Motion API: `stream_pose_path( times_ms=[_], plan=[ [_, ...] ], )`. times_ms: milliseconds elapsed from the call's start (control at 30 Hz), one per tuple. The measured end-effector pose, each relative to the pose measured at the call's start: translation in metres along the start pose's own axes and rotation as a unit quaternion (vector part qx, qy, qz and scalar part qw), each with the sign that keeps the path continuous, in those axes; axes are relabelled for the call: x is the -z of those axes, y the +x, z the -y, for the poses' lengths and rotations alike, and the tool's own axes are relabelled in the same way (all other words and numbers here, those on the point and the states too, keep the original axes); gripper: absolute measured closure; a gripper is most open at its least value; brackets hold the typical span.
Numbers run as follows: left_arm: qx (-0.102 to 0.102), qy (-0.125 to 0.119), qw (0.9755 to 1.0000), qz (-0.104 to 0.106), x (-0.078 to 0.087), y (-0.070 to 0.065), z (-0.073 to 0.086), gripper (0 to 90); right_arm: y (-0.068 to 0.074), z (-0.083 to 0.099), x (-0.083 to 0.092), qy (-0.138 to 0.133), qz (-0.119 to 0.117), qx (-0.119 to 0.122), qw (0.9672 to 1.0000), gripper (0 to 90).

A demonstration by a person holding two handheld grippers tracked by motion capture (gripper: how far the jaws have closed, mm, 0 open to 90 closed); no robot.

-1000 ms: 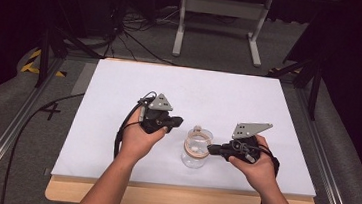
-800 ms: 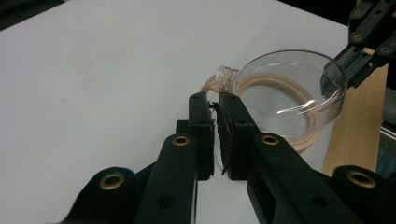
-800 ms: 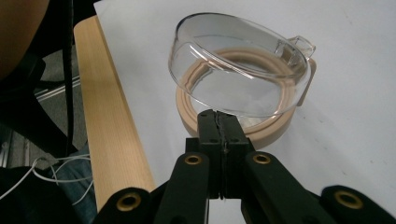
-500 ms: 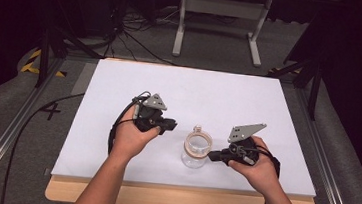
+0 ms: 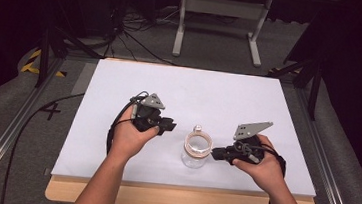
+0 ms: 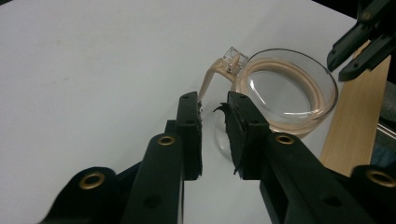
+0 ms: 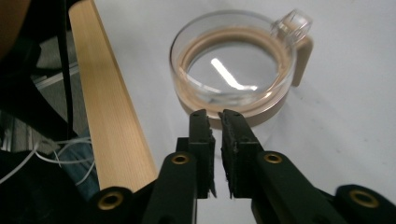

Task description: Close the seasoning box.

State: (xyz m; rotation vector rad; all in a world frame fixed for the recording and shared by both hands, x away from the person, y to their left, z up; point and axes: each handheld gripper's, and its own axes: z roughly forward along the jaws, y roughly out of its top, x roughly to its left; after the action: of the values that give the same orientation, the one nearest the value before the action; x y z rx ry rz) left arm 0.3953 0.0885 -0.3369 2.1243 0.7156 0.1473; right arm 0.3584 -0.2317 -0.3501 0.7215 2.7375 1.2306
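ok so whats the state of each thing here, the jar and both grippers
clear glass jar with tan seal ring: upright on the white table, clear lid on, held by neither gripper
left gripper: jaws slightly apart, holding nothing, beside the jar
right gripper: jaws nearly closed, narrow gap, holding nothing, tips close to the jar

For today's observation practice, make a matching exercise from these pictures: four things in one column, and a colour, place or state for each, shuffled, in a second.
Things:
1. jar
2. left gripper
3. right gripper
4. table

Descriptions:
A. white top, wooden front edge
B. clear glass, tan band and clasp
C. left of the jar, jaws slightly apart
D. right of the jar, tips near its rim

Pairs: 1-B, 2-C, 3-D, 4-A
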Motion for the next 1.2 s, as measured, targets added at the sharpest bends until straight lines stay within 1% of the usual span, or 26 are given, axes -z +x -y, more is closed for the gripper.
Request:
stream_pose_path(
  times_ms=[67,133,167,200,267,300,333,367,400,467,533,567,600,667,767,800,867,933,967,1000,1033,1100,1167,1200],
  plan=[
    [0.007,0.003,1.0000,-0.003,0.003,0.001,0.003,71.5,-0.003,-0.001,0.007,-0.014,0.007,0.000,0.9999,75.4],
    [0.007,0.004,1.0000,-0.005,0.005,0.002,0.004,68.9,-0.006,-0.003,0.015,-0.028,0.016,-0.003,0.9995,71.1],
    [0.017,0.007,0.9998,-0.009,0.008,0.003,0.008,67.1,-0.008,-0.003,0.019,-0.036,0.019,-0.004,0.9992,68.7],
    [0.017,0.007,0.9998,-0.009,0.008,0.003,0.008,66.1,-0.008,-0.003,0.019,-0.036,0.019,-0.004,0.9992,68.7],
    [0.017,0.016,0.9995,-0.020,0.013,0.007,0.013,64.7,-0.014,-0.004,0.026,-0.050,0.030,-0.006,0.9983,64.9],
    [0.021,0.019,0.9993,-0.024,0.014,0.008,0.015,63.1,-0.017,-0.004,0.030,-0.057,0.035,-0.008,0.9977,63.2],
    [0.029,0.019,0.9989,-0.032,0.016,0.009,0.018,62.3,-0.019,-0.004,0.032,-0.061,0.039,-0.008,0.9974,62.0],
    [0.030,0.020,0.9987,-0.037,0.018,0.011,0.020,61.7,-0.023,-0.004,0.036,-0.065,0.049,-0.009,0.9966,60.6],
    [0.036,0.020,0.9983,-0.040,0.020,0.012,0.023,60.8,-0.025,-0.004,0.038,-0.066,0.056,-0.009,0.9962,59.8],
    [0.045,0.020,0.9977,-0.046,0.023,0.016,0.028,58.8,-0.033,-0.003,0.042,-0.063,0.080,-0.010,0.9947,58.5],
    [0.054,0.021,0.9968,-0.056,0.027,0.020,0.033,57.5,-0.040,-0.001,0.044,-0.063,0.094,-0.012,0.9935,57.5],
    [0.059,0.019,0.9963,-0.060,0.028,0.022,0.036,56.7,-0.044,0.001,0.045,-0.062,0.100,-0.016,0.9929,57.1],
    [0.058,0.020,0.9960,-0.064,0.029,0.025,0.038,55.7,-0.048,0.002,0.045,-0.061,0.107,-0.019,0.9922,56.8],
    [0.069,0.020,0.9947,-0.074,0.030,0.030,0.043,53.6,-0.058,0.007,0.046,-0.058,0.120,-0.031,0.9906,55.4],
    [0.078,0.025,0.9930,-0.085,0.031,0.040,0.051,50.6,-0.070,0.014,0.046,-0.055,0.135,-0.042,0.9884,53.1],
    [0.081,0.026,0.9925,-0.088,0.030,0.044,0.053,50.4,-0.075,0.018,0.046,-0.049,0.140,-0.047,0.9878,52.7],
    [0.087,0.036,0.9908,-0.098,0.027,0.049,0.057,49.0,-0.084,0.025,0.044,-0.045,0.146,-0.060,0.9865,51.4],
    [0.092,0.045,0.9894,-0.103,0.022,0.055,0.062,47.6,-0.093,0.033,0.042,-0.038,0.151,-0.067,0.9856,49.7],
    [0.098,0.048,0.9887,-0.103,0.020,0.058,0.065,47.0,-0.097,0.036,0.041,-0.035,0.152,-0.072,0.9851,49.4],
    [0.095,0.049,0.9888,-0.105,0.017,0.062,0.067,46.6,-0.102,0.041,0.039,-0.030,0.157,-0.071,0.9845,49.3],
    [0.103,0.050,0.9882,-0.102,0.014,0.064,0.070,46.3,-0.107,0.045,0.037,-0.025,0.160,-0.075,0.9839,49.2],
    [0.107,0.055,0.9875,-0.102,0.010,0.070,0.076,46.0,-0.116,0.054,0.033,-0.014,0.166,-0.081,0.9827,49.1],
    [0.113,0.054,0.9869,-0.101,0.007,0.076,0.082,45.5,-0.122,0.061,0.031,-0.012,0.170,-0.085,0.9817,49.0],
    [0.112,0.053,0.9869,-0.104,0.006,0.079,0.084,45.3,-0.125,0.064,0.029,-0.012,0.172,-0.088,0.9812,48.8]
  ],
)
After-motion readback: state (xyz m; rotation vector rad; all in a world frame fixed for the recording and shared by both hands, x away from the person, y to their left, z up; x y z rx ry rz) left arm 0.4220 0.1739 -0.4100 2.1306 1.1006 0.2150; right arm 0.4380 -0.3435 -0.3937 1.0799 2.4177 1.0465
